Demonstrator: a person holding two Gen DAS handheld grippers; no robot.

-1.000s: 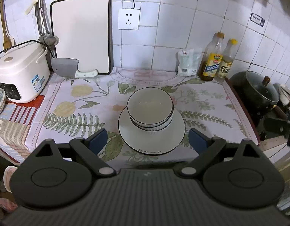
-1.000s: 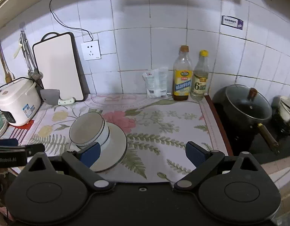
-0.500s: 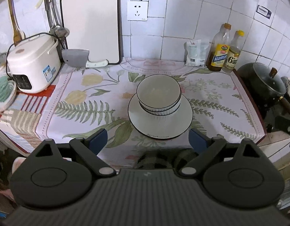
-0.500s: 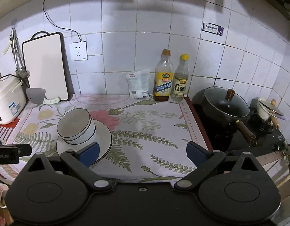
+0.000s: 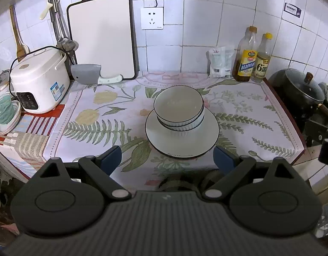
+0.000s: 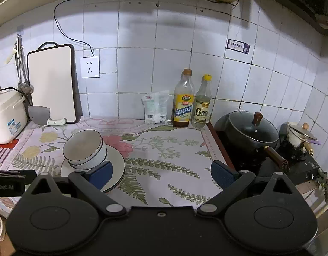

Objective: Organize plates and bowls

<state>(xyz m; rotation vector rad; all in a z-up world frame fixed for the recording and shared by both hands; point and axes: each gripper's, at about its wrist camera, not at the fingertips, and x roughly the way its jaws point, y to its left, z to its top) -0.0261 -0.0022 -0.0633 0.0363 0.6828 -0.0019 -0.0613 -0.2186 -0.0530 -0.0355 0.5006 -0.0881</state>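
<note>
- The bowls (image 5: 178, 108) sat nested in one stack on the plates (image 5: 182, 137), in the middle of the floral cloth (image 5: 95, 128).
- My left gripper (image 5: 167, 160) was spread wide and empty, just short of the plates' near rim.
- My right gripper (image 6: 161, 173) was wide too, holding nothing, to the right of the plates.
- I judged the stacking done; nothing else loose showed beside the plates.

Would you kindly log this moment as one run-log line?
left claw: open, empty | right claw: open, empty | bowls: stacked on plate | floral cloth: underneath
</note>
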